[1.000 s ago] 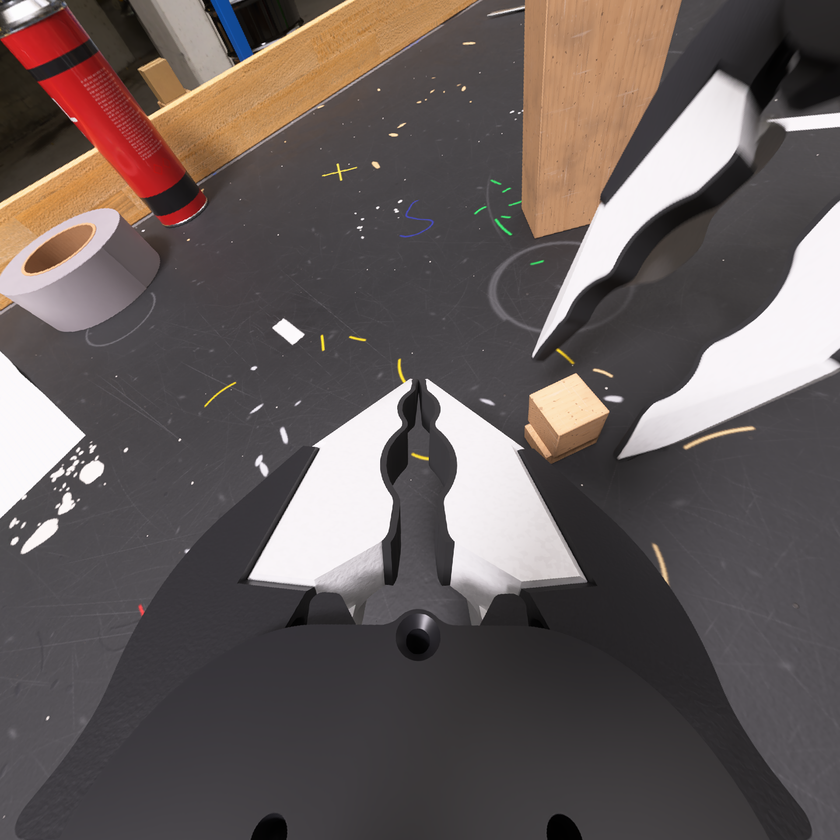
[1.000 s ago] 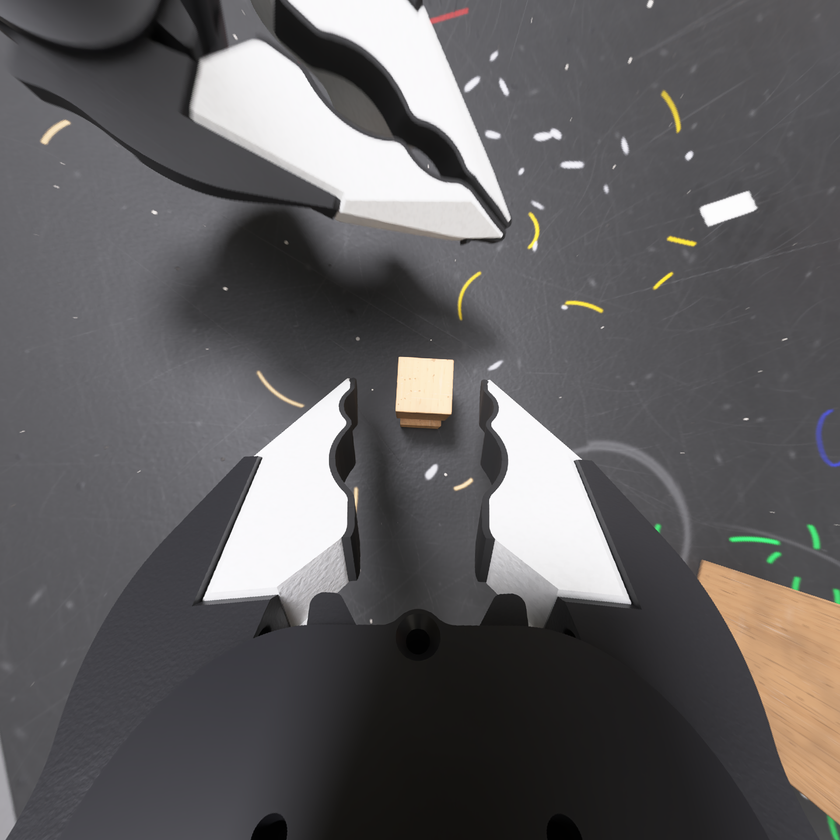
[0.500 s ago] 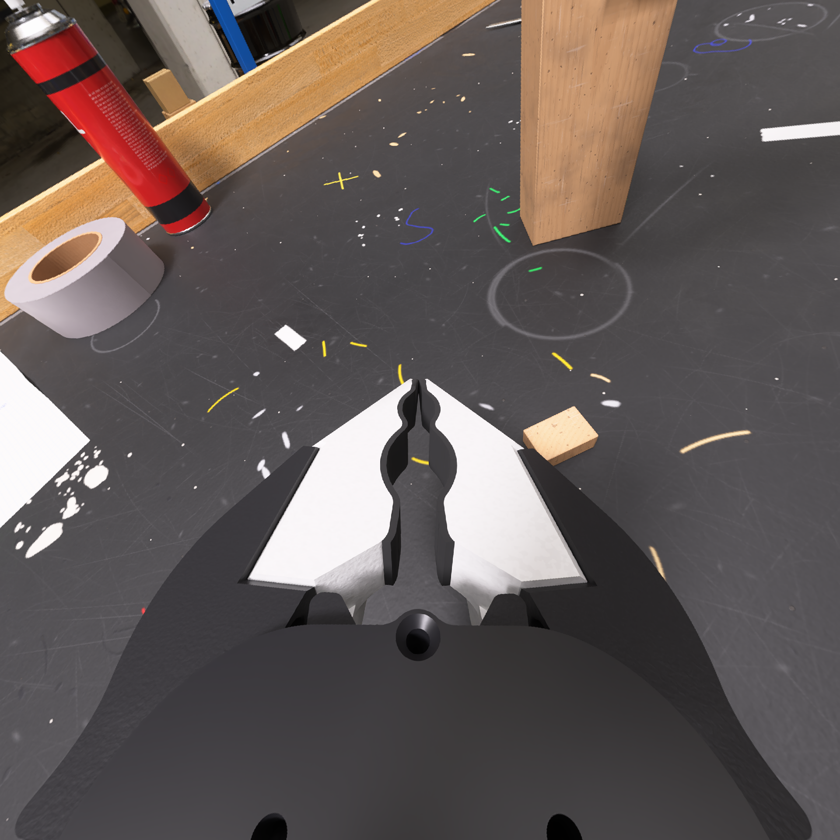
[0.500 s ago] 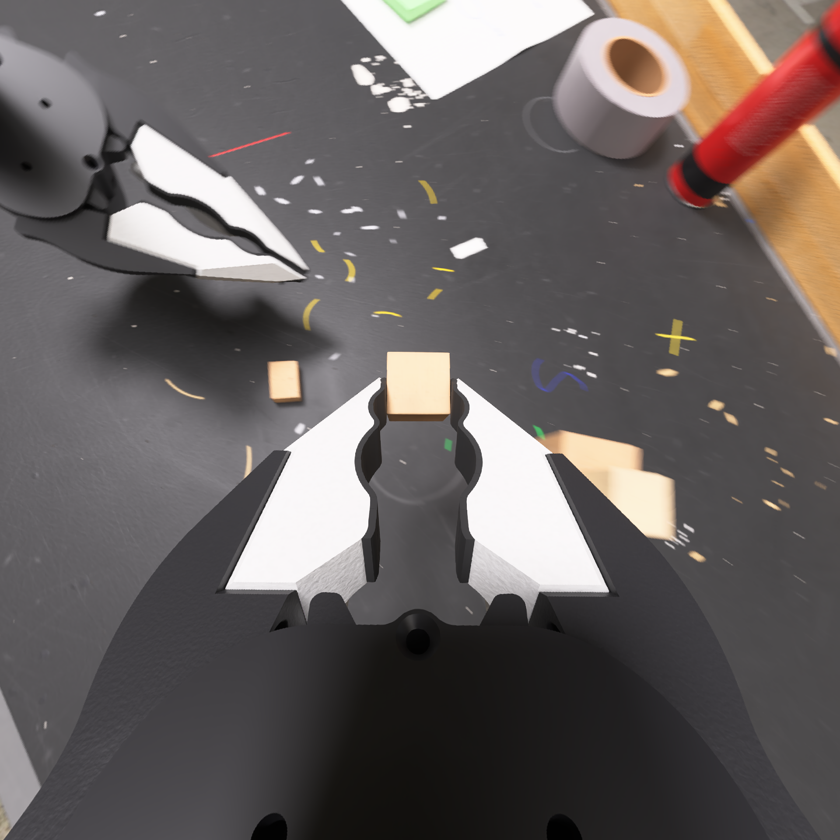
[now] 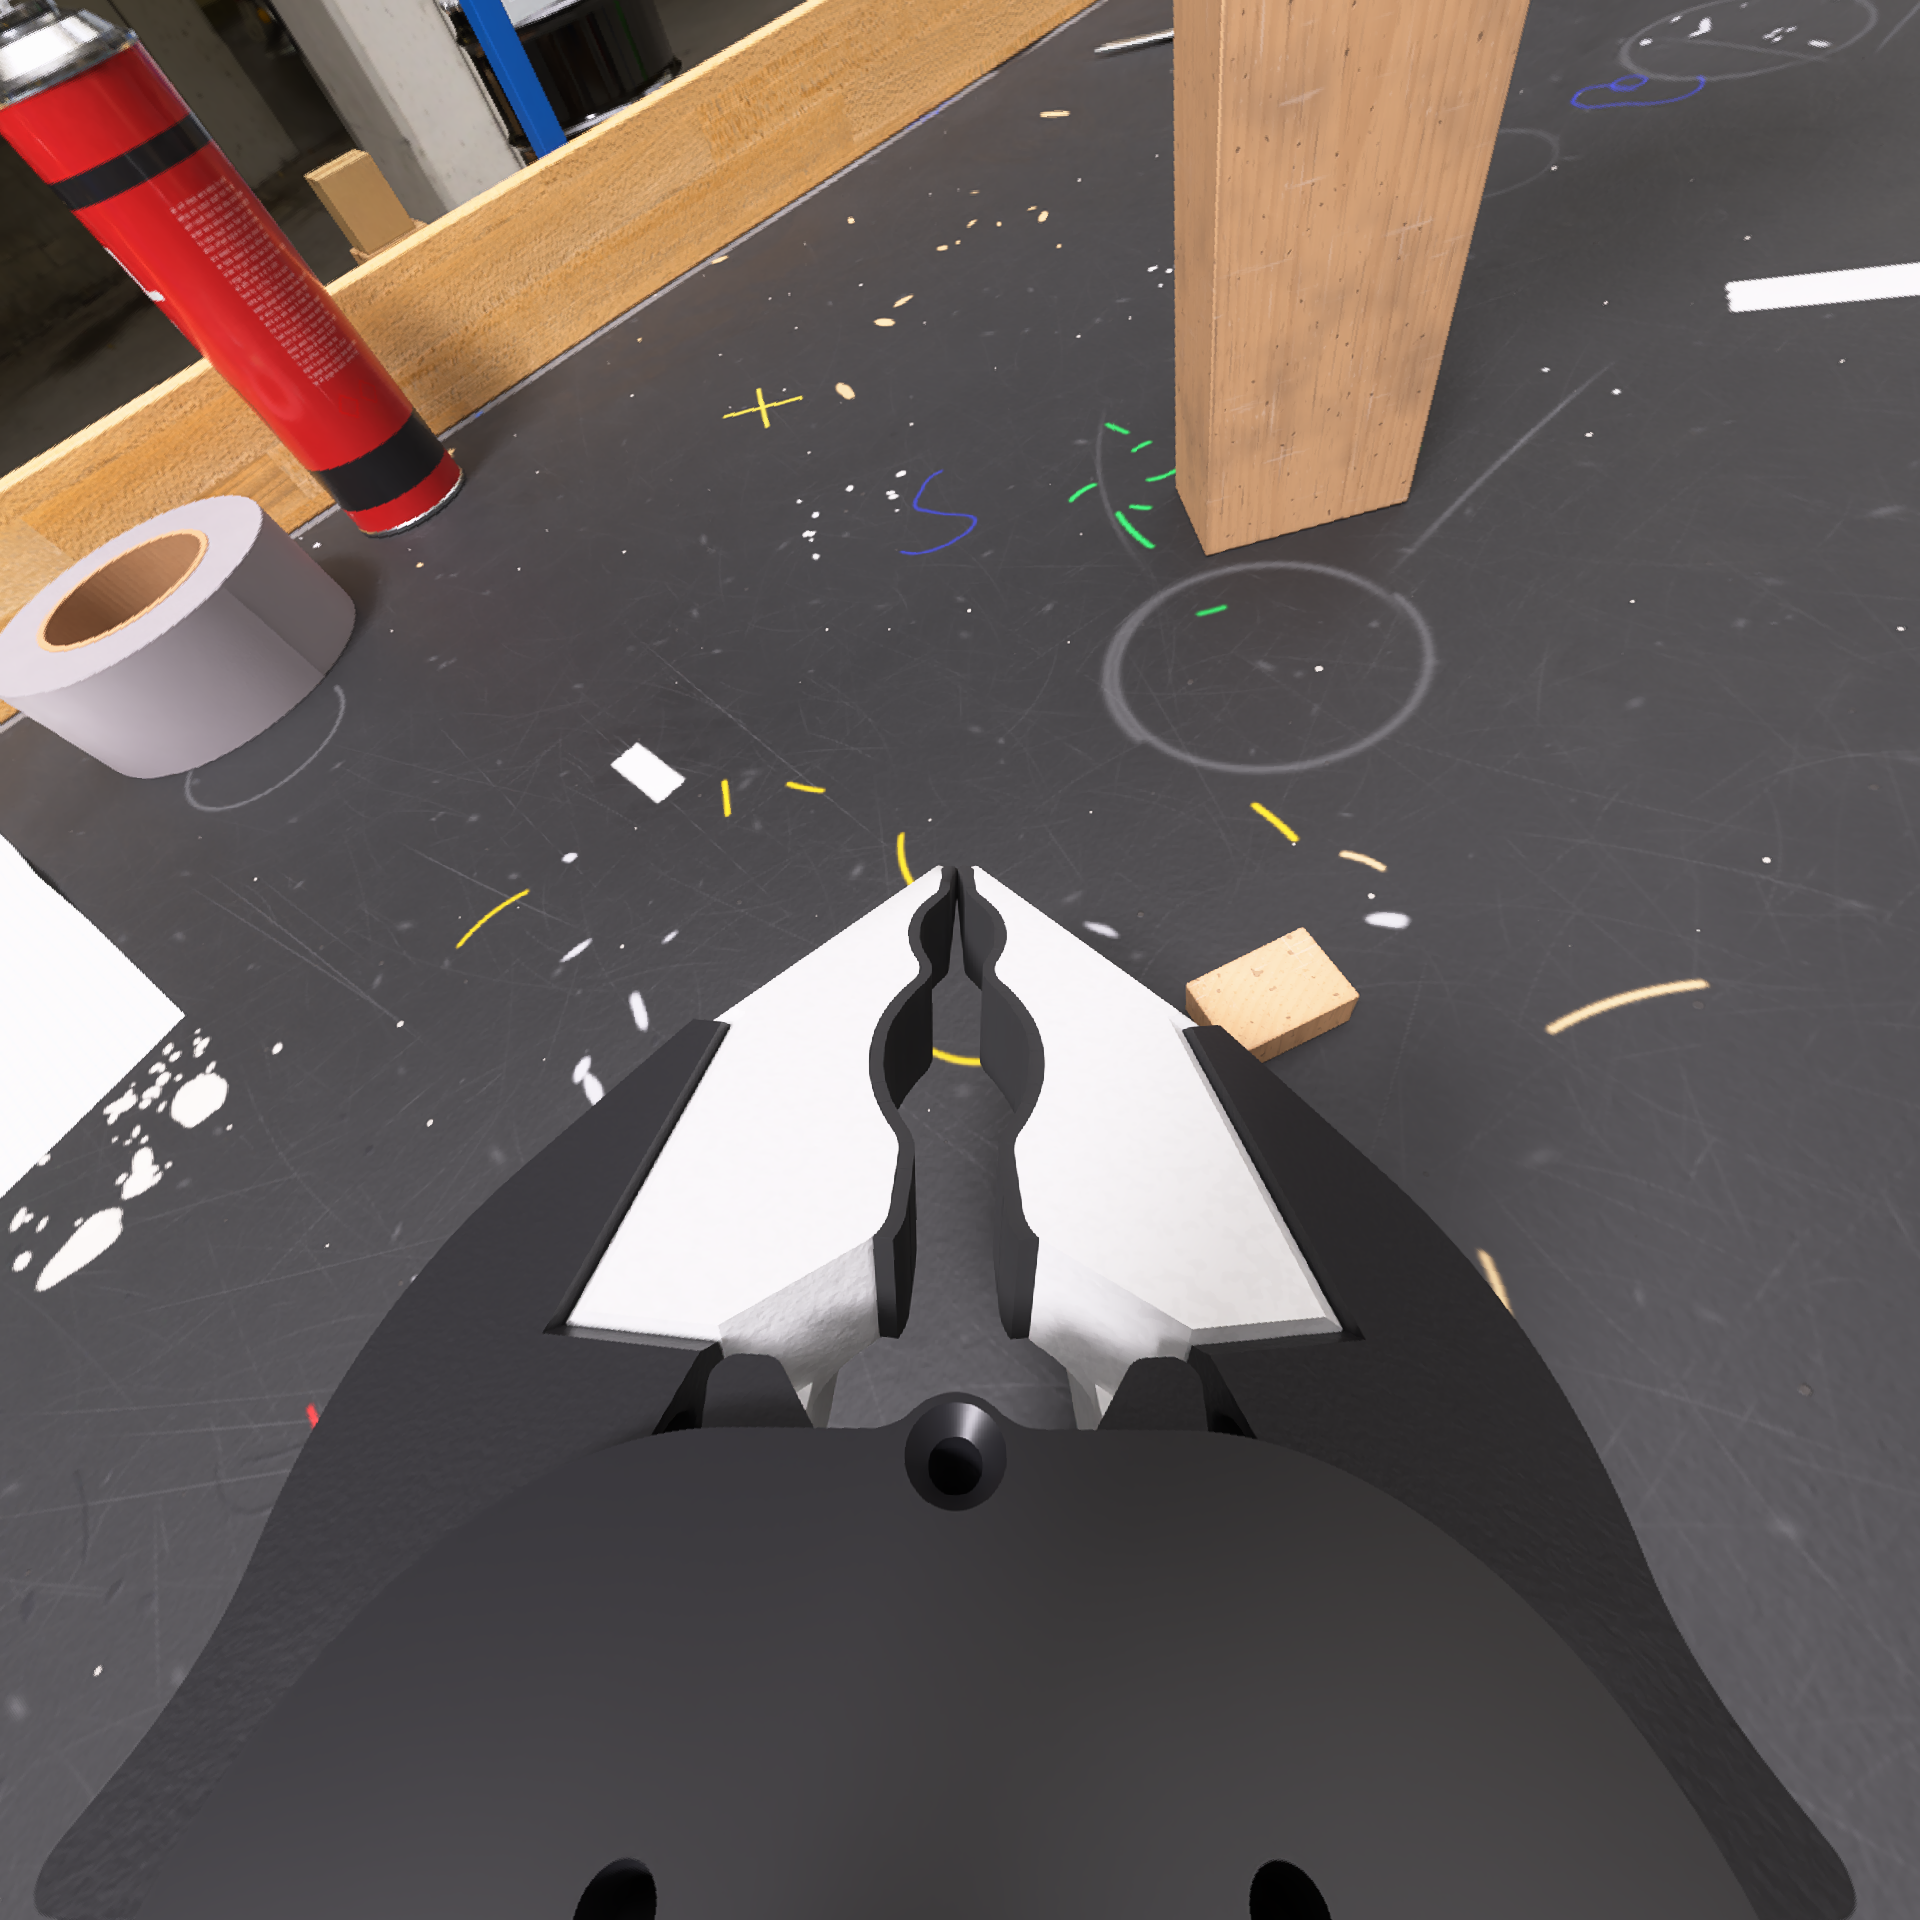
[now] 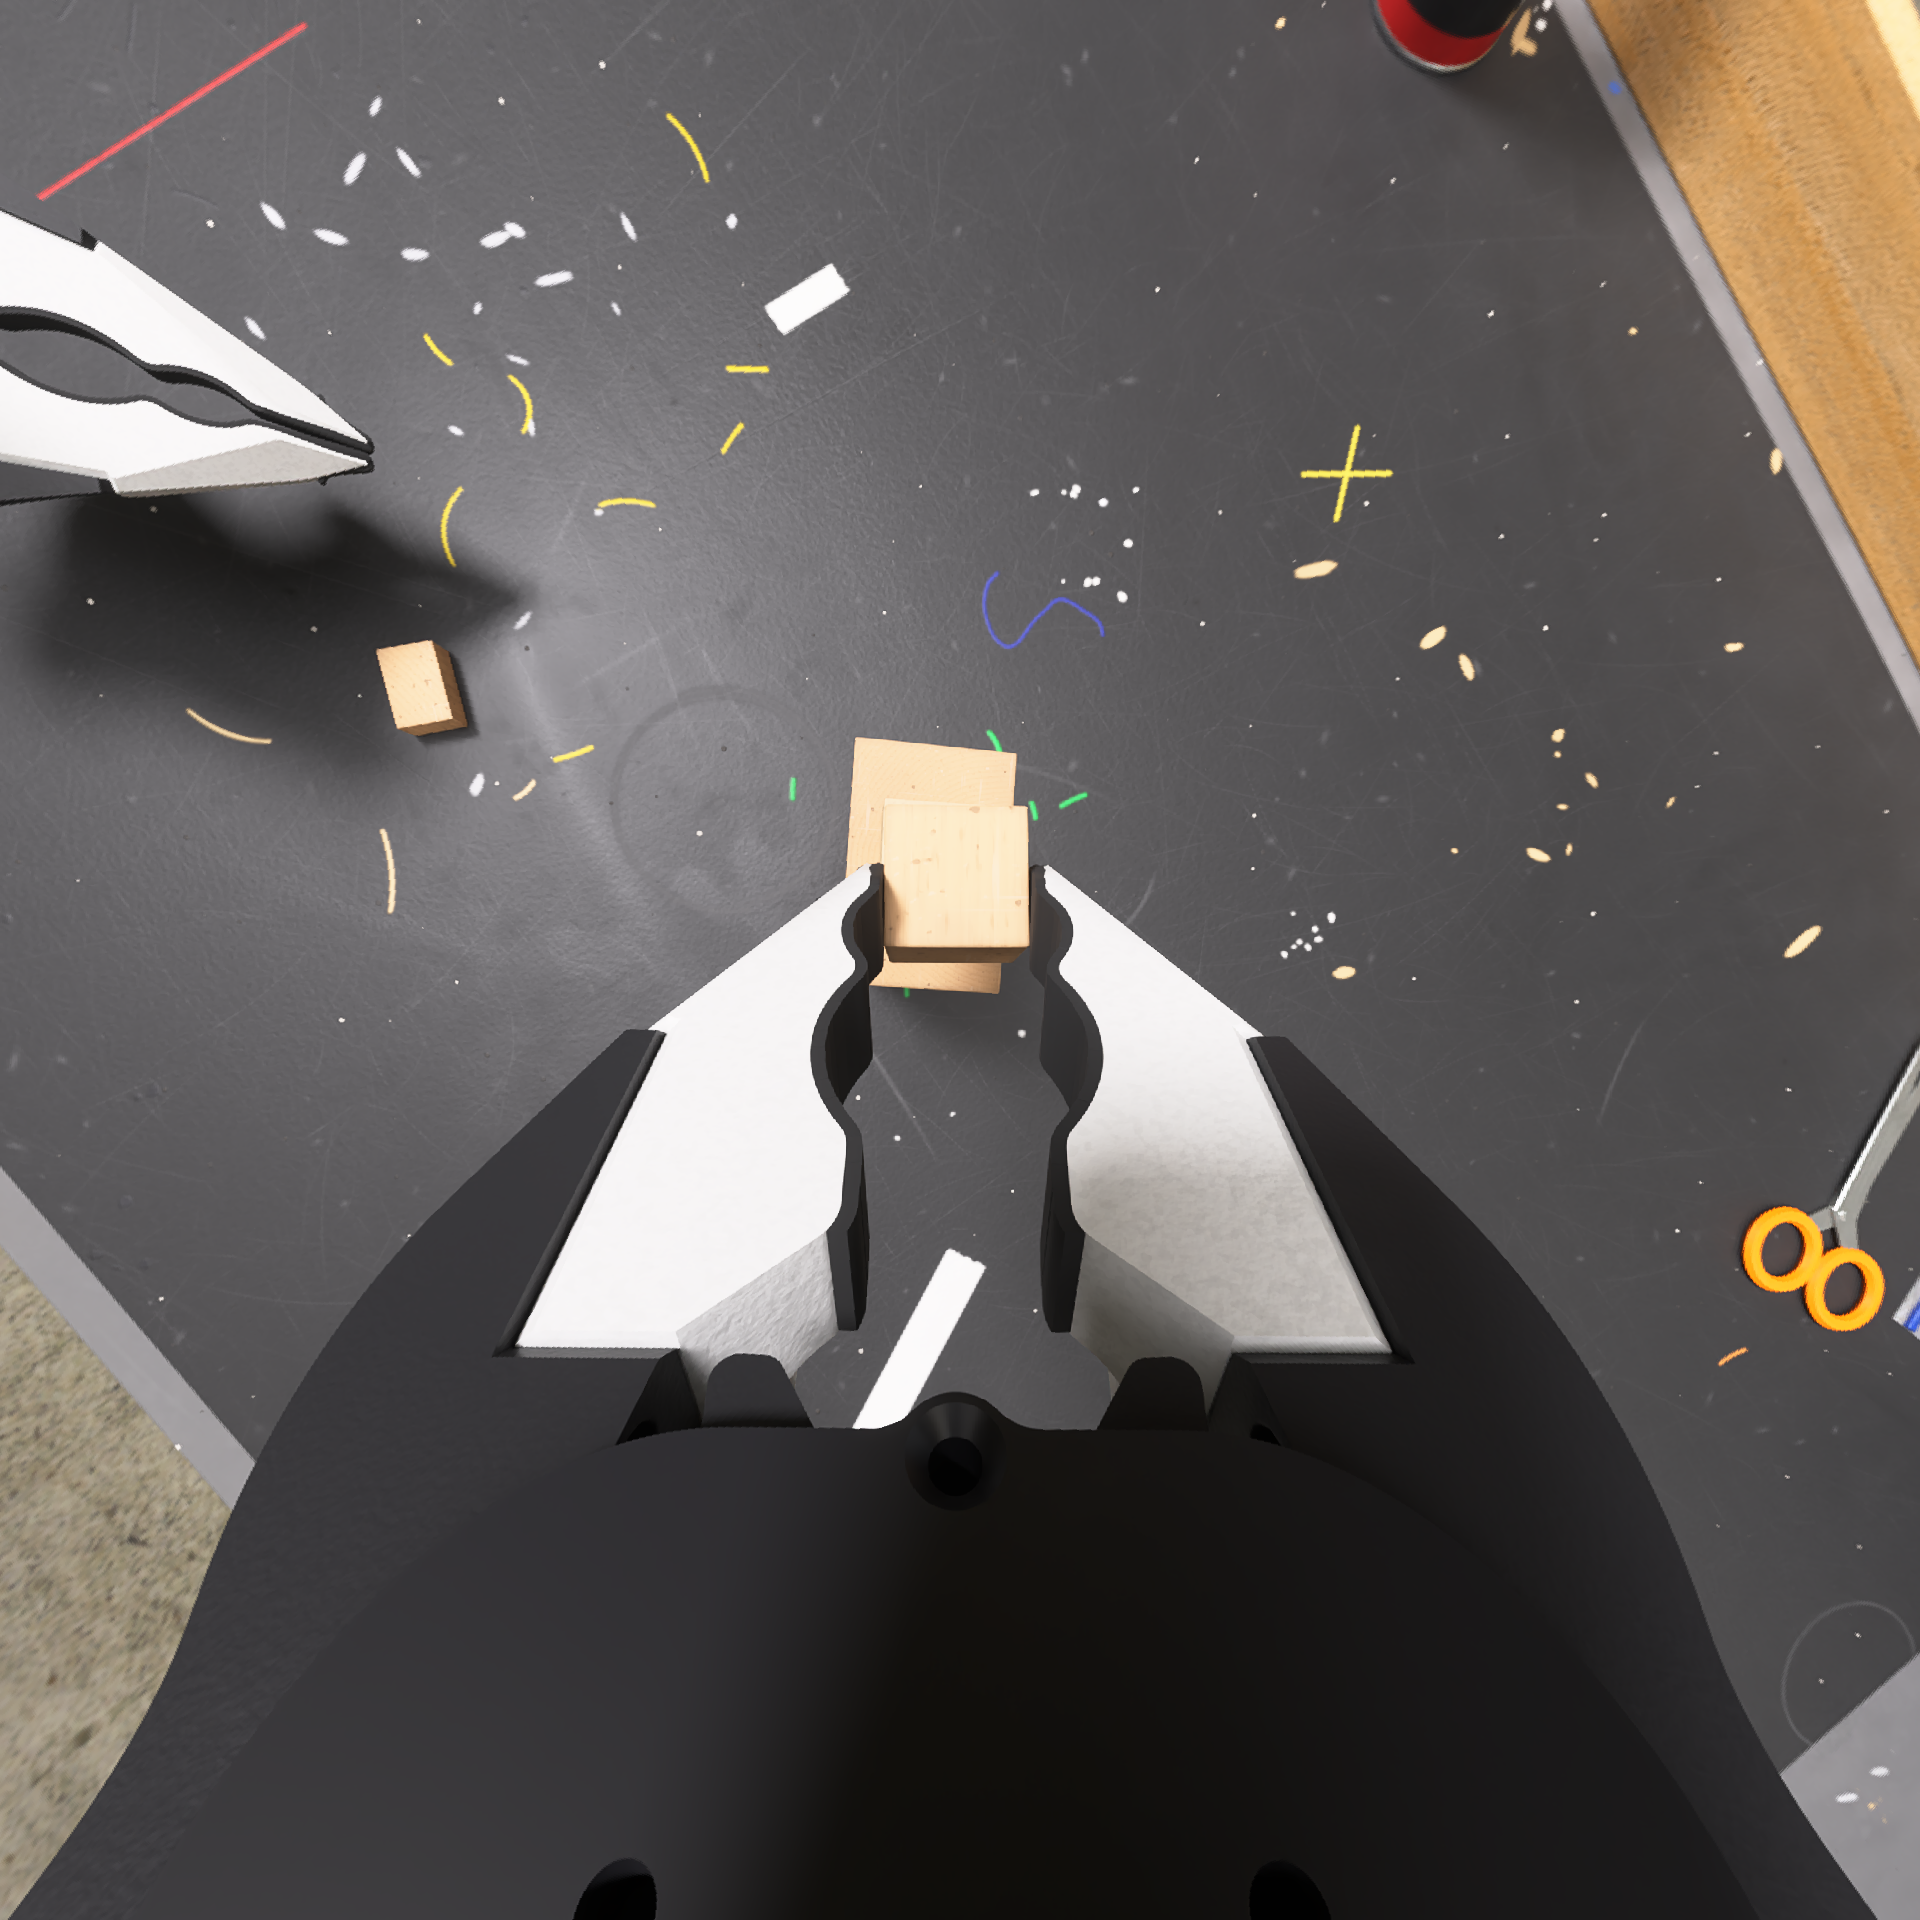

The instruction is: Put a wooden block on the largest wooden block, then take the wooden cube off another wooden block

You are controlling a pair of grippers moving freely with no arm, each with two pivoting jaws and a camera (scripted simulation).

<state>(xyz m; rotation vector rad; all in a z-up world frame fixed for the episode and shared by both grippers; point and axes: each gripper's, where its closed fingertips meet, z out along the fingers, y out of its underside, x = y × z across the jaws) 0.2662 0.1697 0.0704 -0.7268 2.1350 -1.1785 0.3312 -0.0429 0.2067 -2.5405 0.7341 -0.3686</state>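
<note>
My right gripper (image 6: 956, 883) is shut on the small wooden cube (image 6: 954, 878) and holds it directly above the top face of the tall wooden block (image 6: 914, 774), seen from overhead. The same tall block (image 5: 1320, 270) stands upright at the upper right of the left wrist view. A small flat wooden block (image 5: 1273, 992) lies on the dark table just right of my left gripper (image 5: 954, 878), which is shut and empty. That flat block also shows in the right wrist view (image 6: 419, 686), with the left gripper (image 6: 353, 452) beside it.
A red spray can (image 5: 239, 301) and a grey tape roll (image 5: 156, 634) stand at the left, by a long wooden beam (image 5: 623, 218). White paper (image 5: 52, 1018) lies at the left edge. Orange-handled scissors (image 6: 1813, 1278) lie at the right. The table edge (image 6: 94, 1288) runs lower left.
My right gripper closed on the cube, lifted it off the flat block and carried it over the tall block's top. The flat block stays on the table. The left gripper has not moved.
</note>
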